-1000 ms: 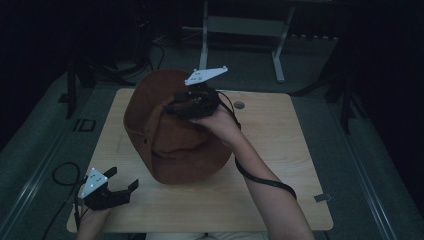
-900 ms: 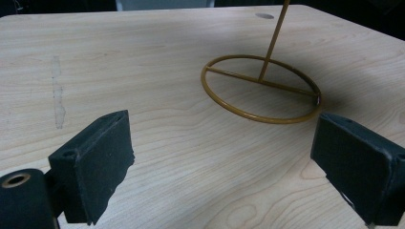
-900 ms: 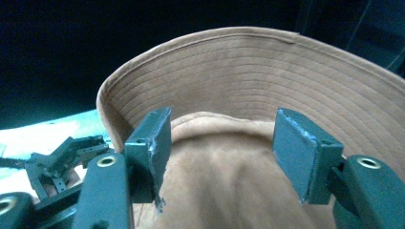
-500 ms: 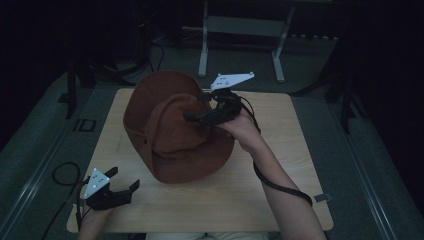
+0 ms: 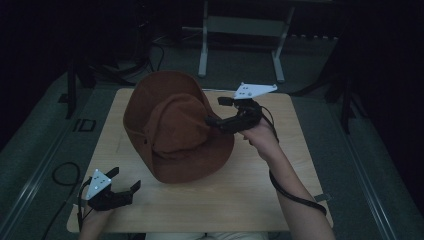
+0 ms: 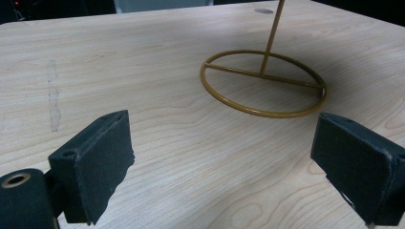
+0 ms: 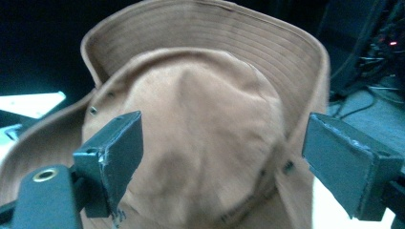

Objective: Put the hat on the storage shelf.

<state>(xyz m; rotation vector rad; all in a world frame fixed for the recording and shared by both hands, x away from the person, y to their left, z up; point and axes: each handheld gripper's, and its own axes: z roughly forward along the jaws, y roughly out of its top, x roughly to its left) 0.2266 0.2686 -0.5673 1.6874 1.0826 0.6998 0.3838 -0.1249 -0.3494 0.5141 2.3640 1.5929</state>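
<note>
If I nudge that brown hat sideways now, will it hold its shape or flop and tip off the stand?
The brown hat is probably soft: its brim curls and sags unevenly, so a nudge would likely dent it. It sits tilted on a thin wire stand with a small ring base, so it may well swing or tip. The cloth looks matte, so it should hardly slip.

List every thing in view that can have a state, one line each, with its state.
Hat: brim up, perched tilted on the stand, not gripped.
Stand: upright, ring base flat on the table.
Right gripper: jaws just opened, spread wide, beside the hat's crown.
Left gripper: open, holding nothing, low at the table's near corner.
</note>
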